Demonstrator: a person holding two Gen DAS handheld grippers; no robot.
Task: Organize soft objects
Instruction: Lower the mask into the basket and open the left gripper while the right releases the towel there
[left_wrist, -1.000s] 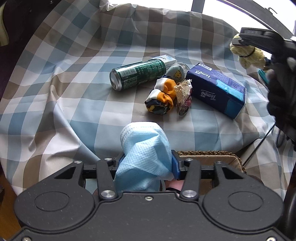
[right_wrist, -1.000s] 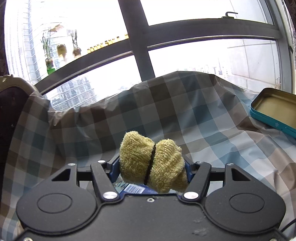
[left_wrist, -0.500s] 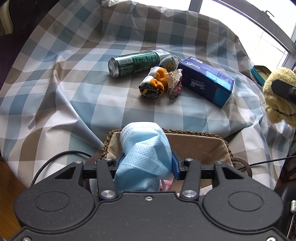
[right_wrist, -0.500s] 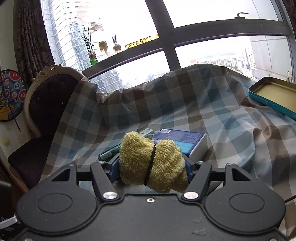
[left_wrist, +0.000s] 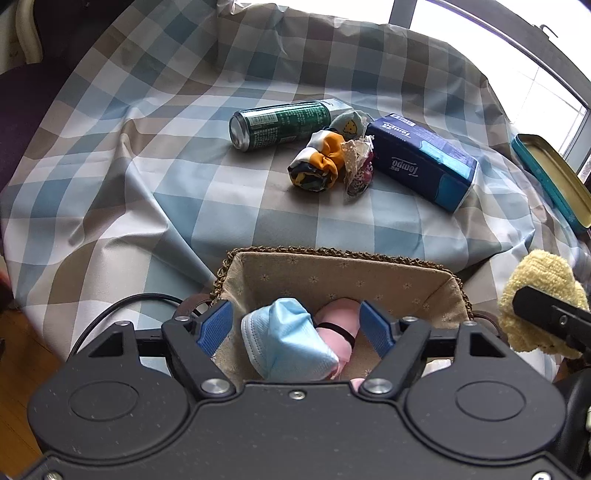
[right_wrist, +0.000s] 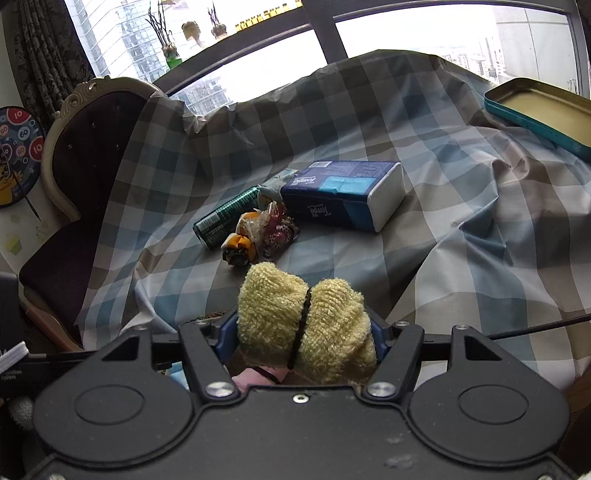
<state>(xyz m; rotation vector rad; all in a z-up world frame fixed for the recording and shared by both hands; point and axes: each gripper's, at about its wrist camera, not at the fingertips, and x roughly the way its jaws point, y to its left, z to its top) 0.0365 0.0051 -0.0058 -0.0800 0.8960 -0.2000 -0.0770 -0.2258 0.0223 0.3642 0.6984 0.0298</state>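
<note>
left hand-held gripper (left_wrist: 295, 325) jaws just opened, blue mask (left_wrist: 291, 343) loose between them on pink roll (left_wrist: 338, 332) in basket (left_wrist: 332, 273) | right hand-held gripper (right_wrist: 301, 332) clamps yellow towel roll (right_wrist: 303, 328), blocks basket | beyond: scrunchie (left_wrist: 316, 162), can (left_wrist: 277, 123), tissue pack (left_wrist: 421, 160) | only right view: chair (right_wrist: 85, 155), dartboard (right_wrist: 18, 151)

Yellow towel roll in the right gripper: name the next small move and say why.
Probably carry the yellow towel roll over the lined basket and let go. The right gripper is shut on it beside the basket, while the left gripper, jaws just opened, has the blue mask lying free beside a pink roll.
</note>
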